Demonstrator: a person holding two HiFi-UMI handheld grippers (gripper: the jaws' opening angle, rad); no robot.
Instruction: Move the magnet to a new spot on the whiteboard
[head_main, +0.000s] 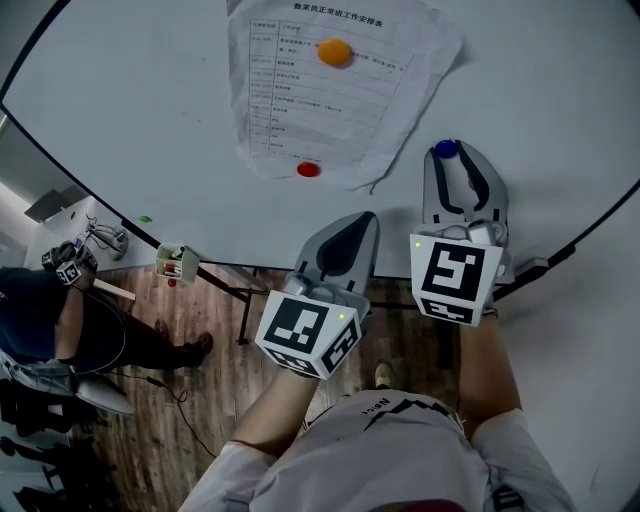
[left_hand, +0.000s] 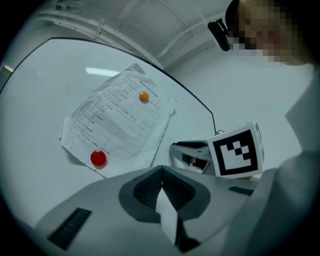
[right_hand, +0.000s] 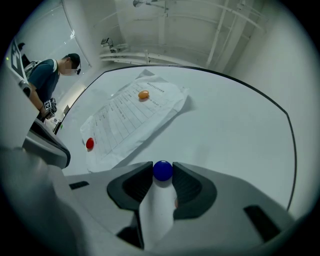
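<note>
your right tool (right_hand: 162, 169) stands wide around the blue magnet (right_hand: 162, 171) on the whiteboard (right_hand: 225, 125), pads seemingly just clear; your left tool (left_hand: 162, 171) is closed, empty.

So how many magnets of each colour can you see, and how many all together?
Orange magnet: 1
Red magnet: 1
Blue magnet: 1
Total: 3
</note>
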